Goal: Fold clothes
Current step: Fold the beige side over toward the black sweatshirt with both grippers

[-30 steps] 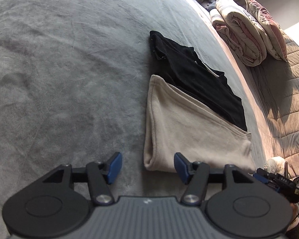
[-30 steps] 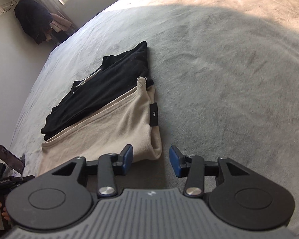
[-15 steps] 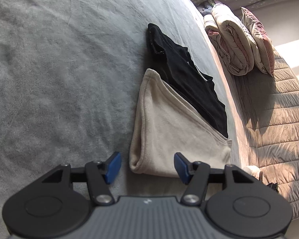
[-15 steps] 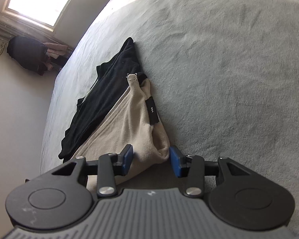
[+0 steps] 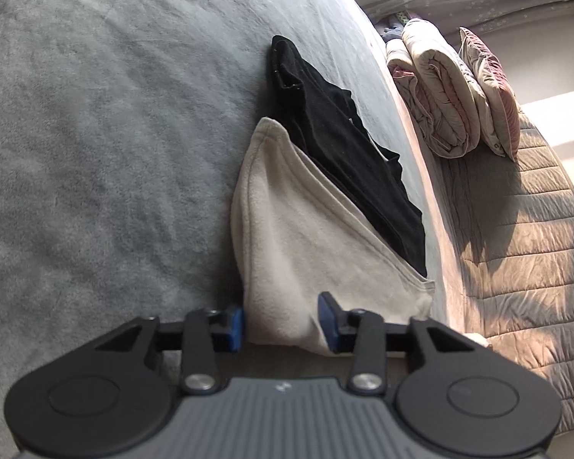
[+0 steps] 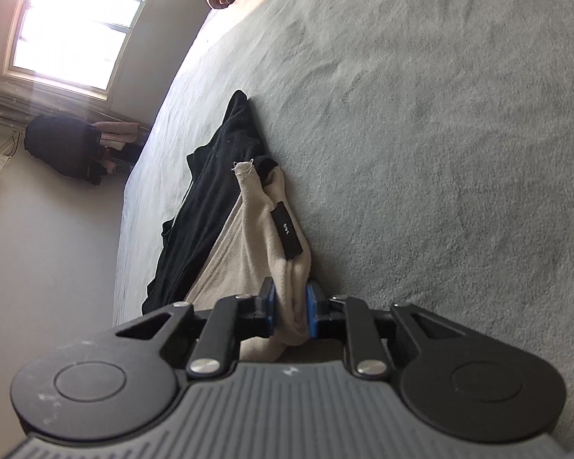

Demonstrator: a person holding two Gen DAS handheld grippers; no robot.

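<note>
- Below us spreads the grey bed (image 5: pixel 95 153).
- We see the beige garment (image 5: pixel 306 252) folded on it, overlapping the black garment (image 5: pixel 336 145).
- Our left tool (image 5: pixel 281 325) is closing around one near corner.
- Our right tool (image 6: pixel 290 315) is closing, pinching the other corner.

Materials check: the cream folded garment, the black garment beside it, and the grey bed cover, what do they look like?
Cream folded garment: looks like fleece, matte and napped, with a soft thick rolled edge and a black woven tag. Black garment: probably knit cotton or fleece, matte, limp folds; weave too dark to tell. Grey bed cover: plush short pile, with brushed streaks that shade differently.
</note>
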